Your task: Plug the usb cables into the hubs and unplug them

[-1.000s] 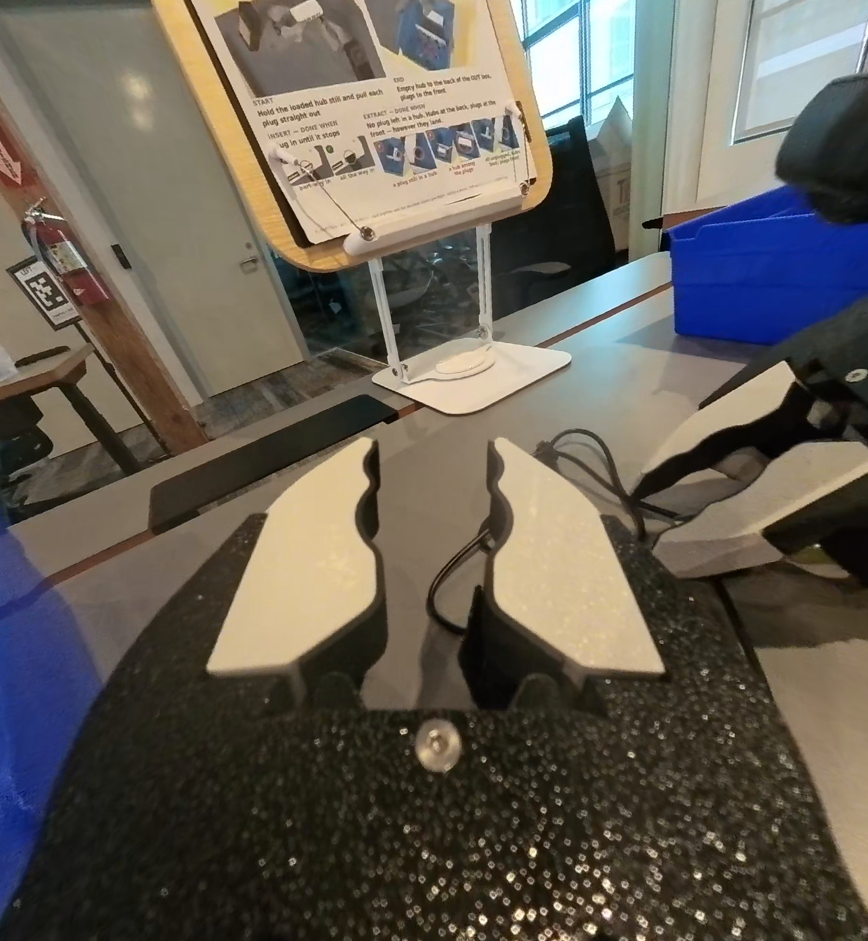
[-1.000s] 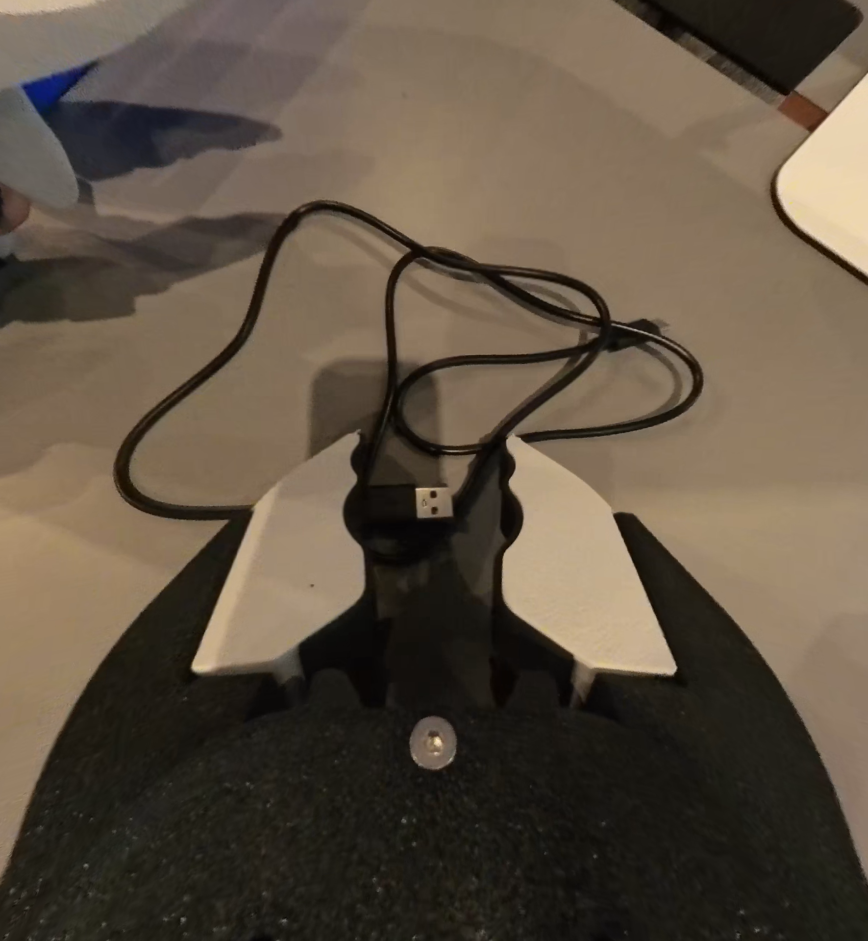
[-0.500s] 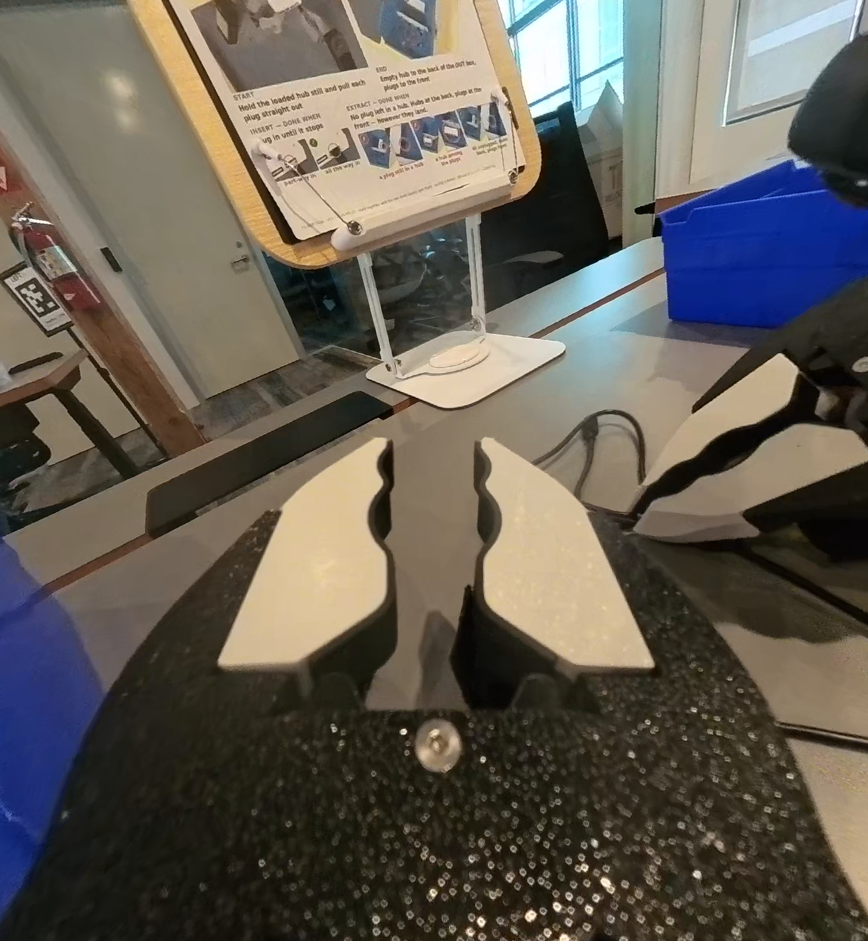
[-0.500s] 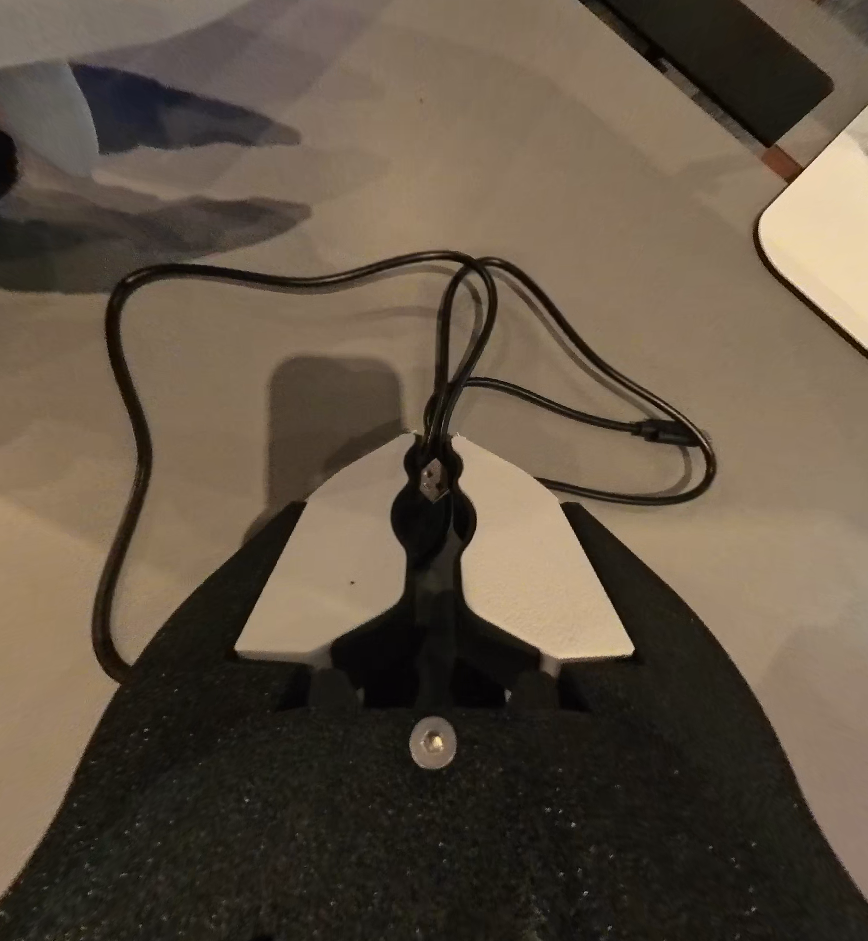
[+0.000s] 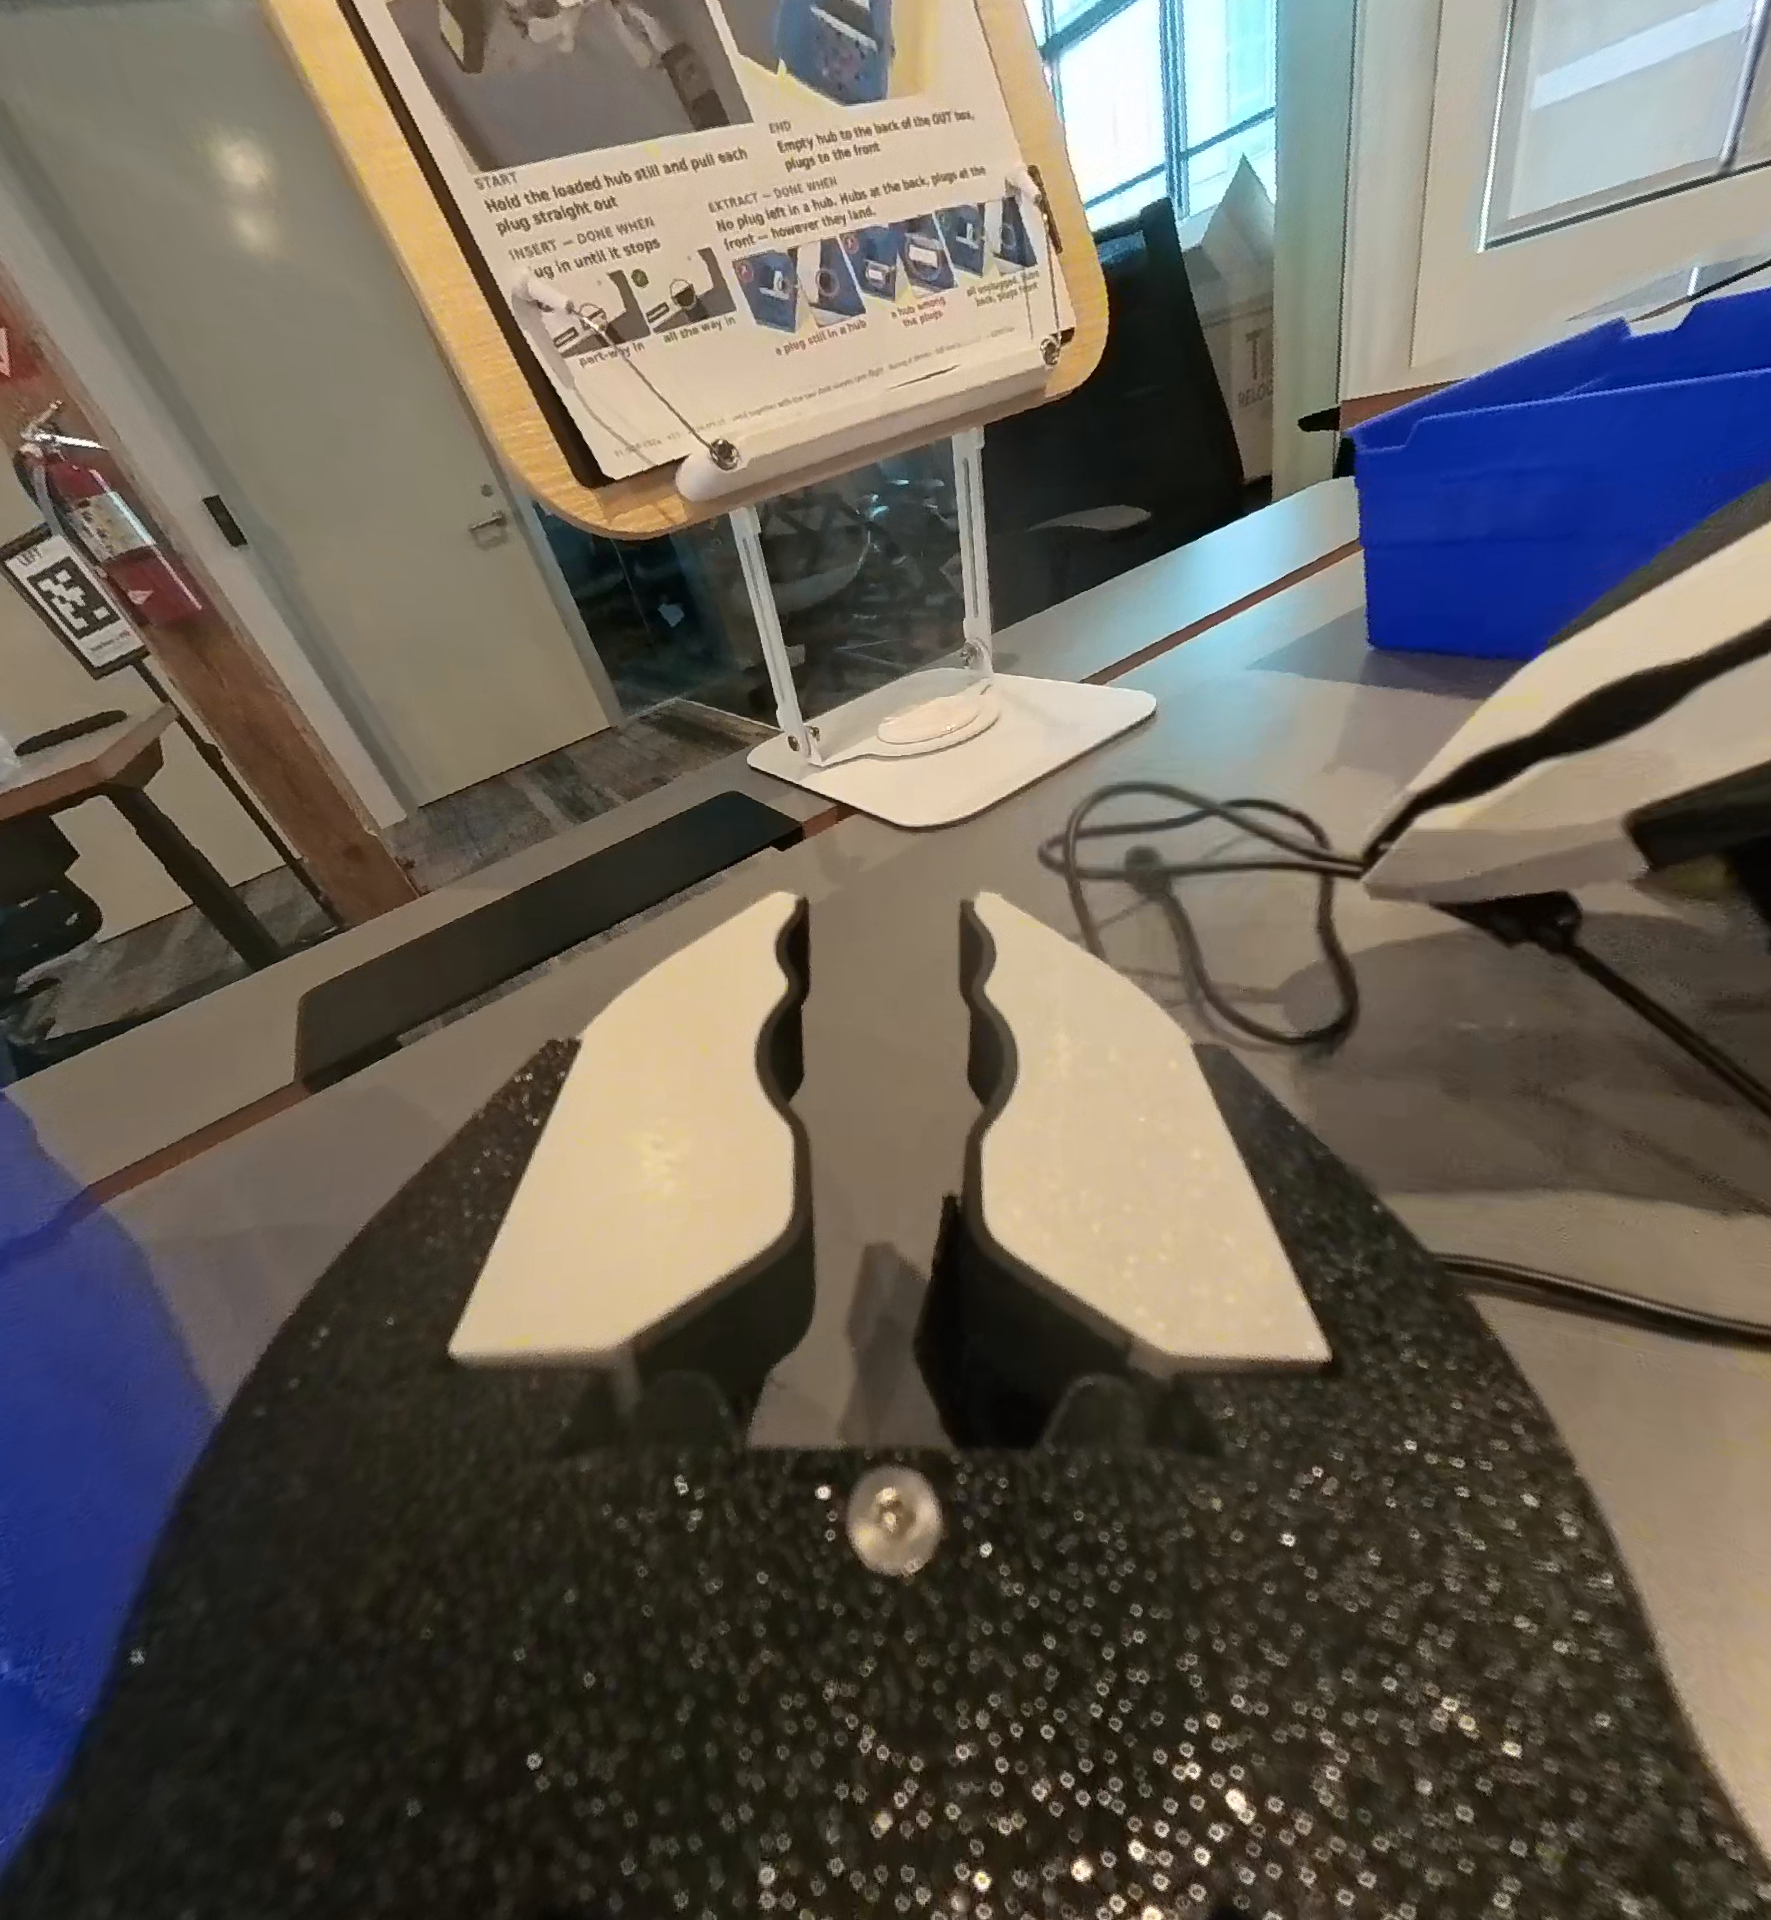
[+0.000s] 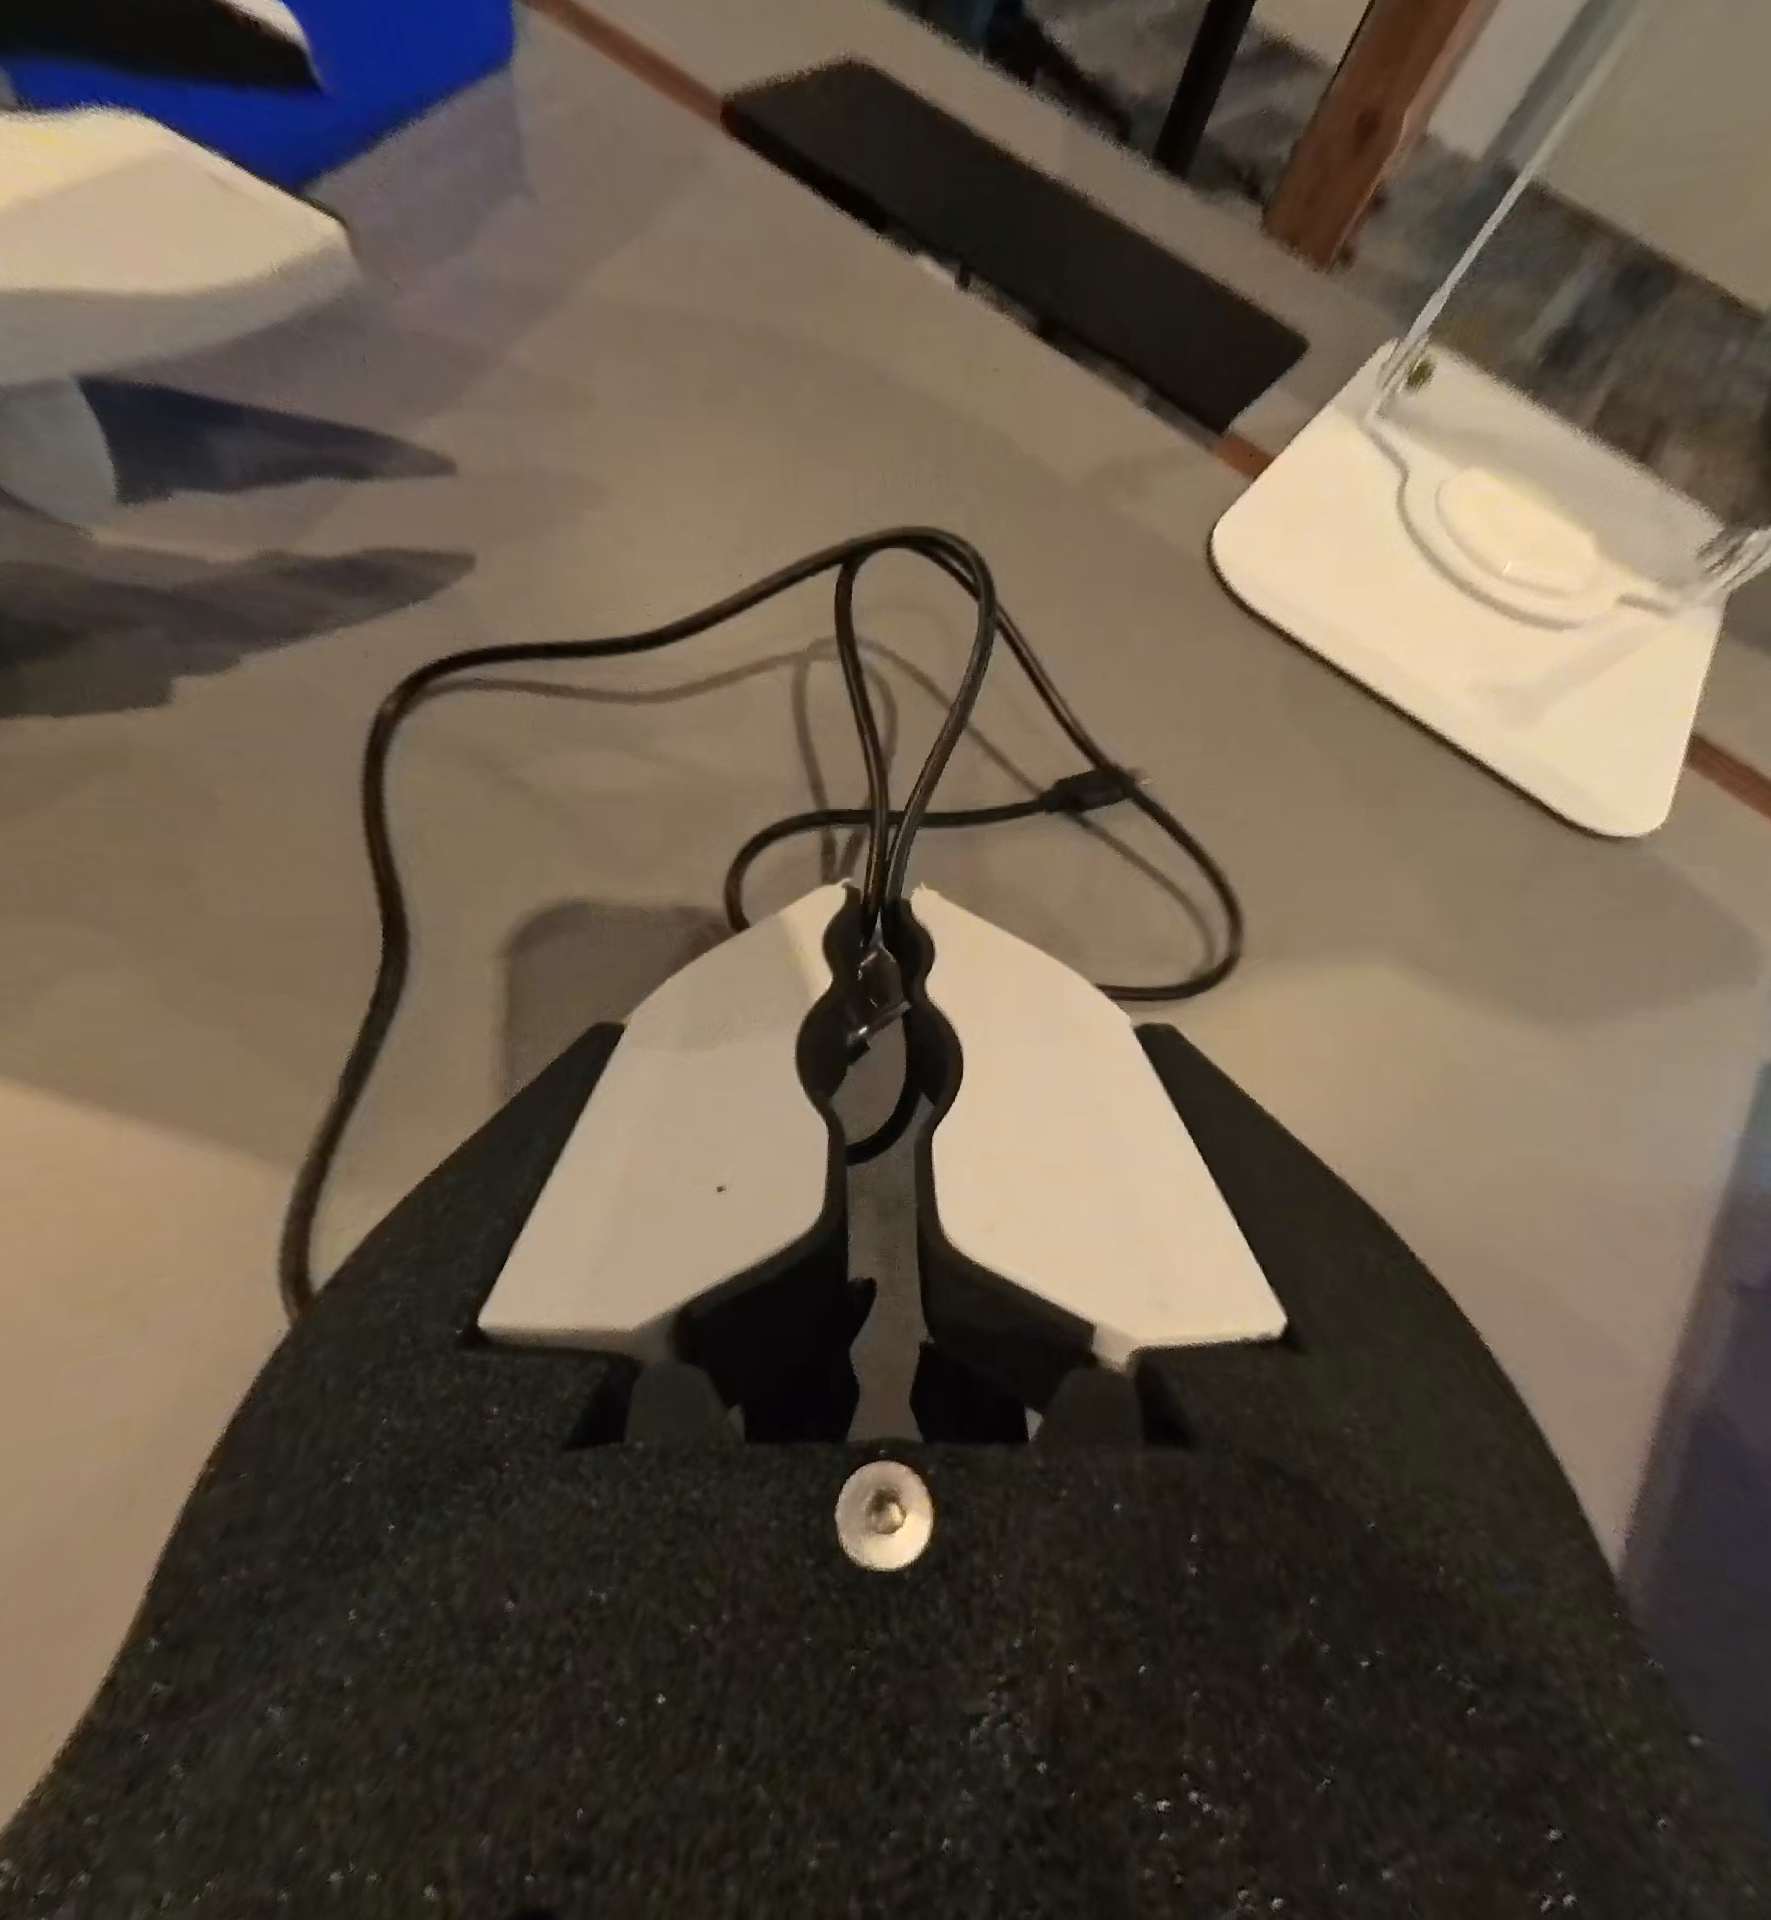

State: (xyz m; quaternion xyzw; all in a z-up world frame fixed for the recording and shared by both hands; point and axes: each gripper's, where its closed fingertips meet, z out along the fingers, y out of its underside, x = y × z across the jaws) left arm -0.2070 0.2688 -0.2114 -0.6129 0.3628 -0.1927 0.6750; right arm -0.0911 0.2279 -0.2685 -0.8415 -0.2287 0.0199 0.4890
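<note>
Lengthwise along right claw (image 6: 881, 894): cable (image 6: 374, 831).

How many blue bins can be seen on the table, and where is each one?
2. One blue bin stands at the far right of the table, behind the right gripper. A second blue bin fills the left edge, blurred. Others may be hidden.
</note>
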